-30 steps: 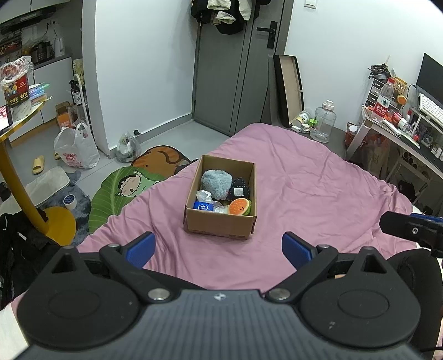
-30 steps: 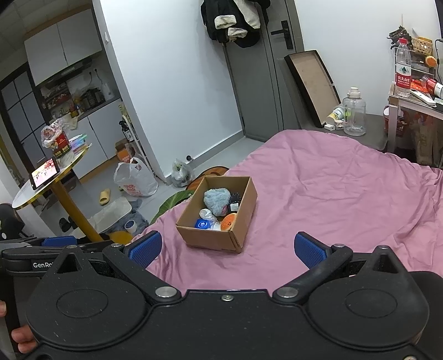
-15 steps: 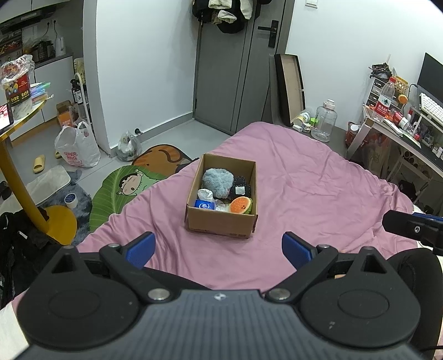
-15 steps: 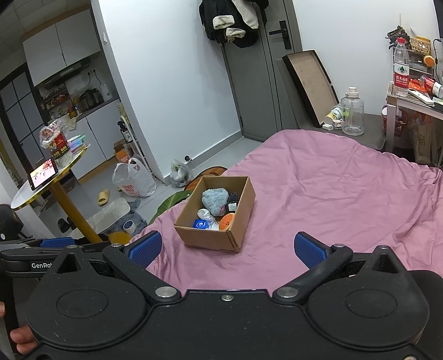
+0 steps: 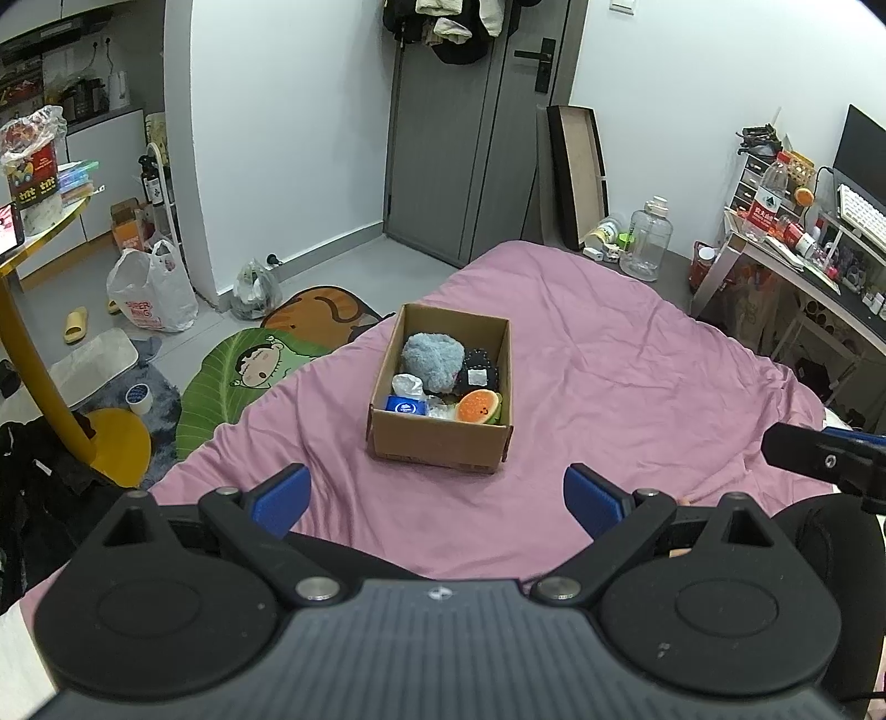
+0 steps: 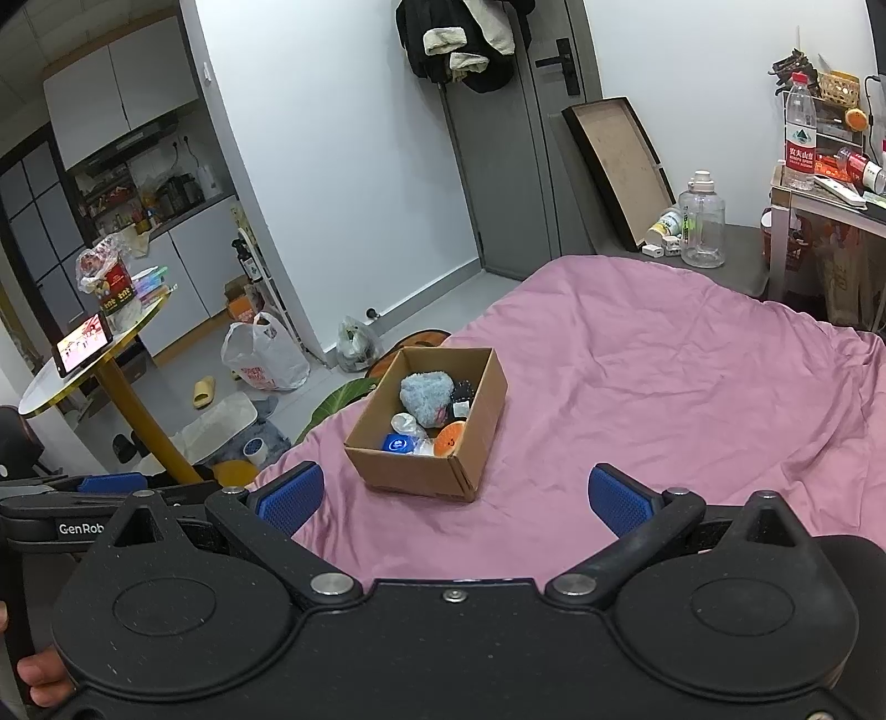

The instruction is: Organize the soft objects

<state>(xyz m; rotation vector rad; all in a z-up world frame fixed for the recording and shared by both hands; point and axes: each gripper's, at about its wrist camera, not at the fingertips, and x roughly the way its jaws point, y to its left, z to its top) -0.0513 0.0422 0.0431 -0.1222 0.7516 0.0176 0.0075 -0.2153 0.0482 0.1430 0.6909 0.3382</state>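
White walls, grey door hung with clothes, grey floor. Pink-sheeted bed; round yellow-legged table left, cluttered desk right. Leaf-shaped rug beside bed.

A cardboard box sits on the bed, near its left edge. Inside, a fluffy toy lies at the back, a tissue pack front left, a round fruit toy front right. Beyond the bed stands a door, a water jug to its right.
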